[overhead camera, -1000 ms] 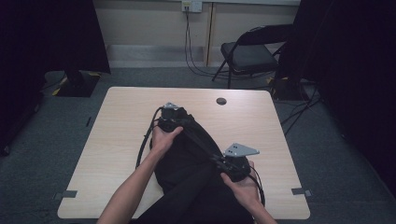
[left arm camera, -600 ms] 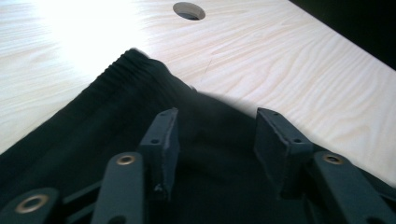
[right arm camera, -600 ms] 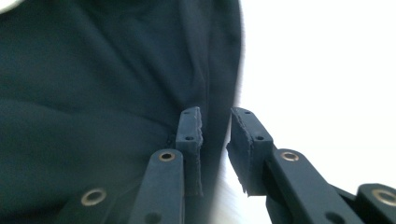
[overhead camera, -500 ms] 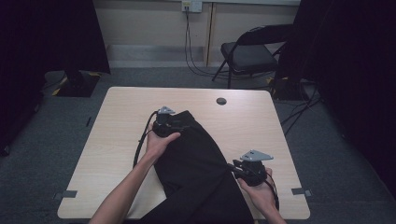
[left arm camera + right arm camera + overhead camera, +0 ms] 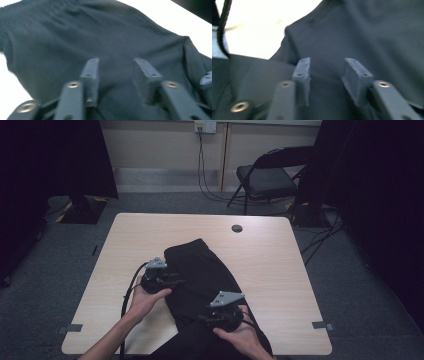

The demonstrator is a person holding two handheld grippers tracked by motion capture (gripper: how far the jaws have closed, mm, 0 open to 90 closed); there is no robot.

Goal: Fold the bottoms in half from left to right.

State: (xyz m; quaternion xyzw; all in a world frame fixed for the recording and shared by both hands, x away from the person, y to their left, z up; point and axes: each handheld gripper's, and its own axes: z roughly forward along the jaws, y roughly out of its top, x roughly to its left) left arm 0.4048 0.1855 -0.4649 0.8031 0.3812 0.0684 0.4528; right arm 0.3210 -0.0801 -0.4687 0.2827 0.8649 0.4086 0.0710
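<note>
The black garment [image 5: 200, 280] lies across the worktop [image 5: 280, 270], hanging over the near edge. Both grippers, left [image 5: 116, 72] and right [image 5: 327, 72], have just been opening; their fingers stand apart, nothing clamped. The overhang could drag it off.

A light wooden table [image 5: 280, 270] with a small dark round grommet [image 5: 237, 228] near its far edge stands on grey carpet [image 5: 380, 320] in the middle of the frame. Behind it, in the upper centre, a pale wall [image 5: 160, 145] carries a socket [image 5: 205, 126] with cables [image 5: 201, 165] hanging to the floor. A black folding chair [image 5: 265, 177] sits at upper right, and black curtains [image 5: 55, 155] darken both upper corners.
</note>
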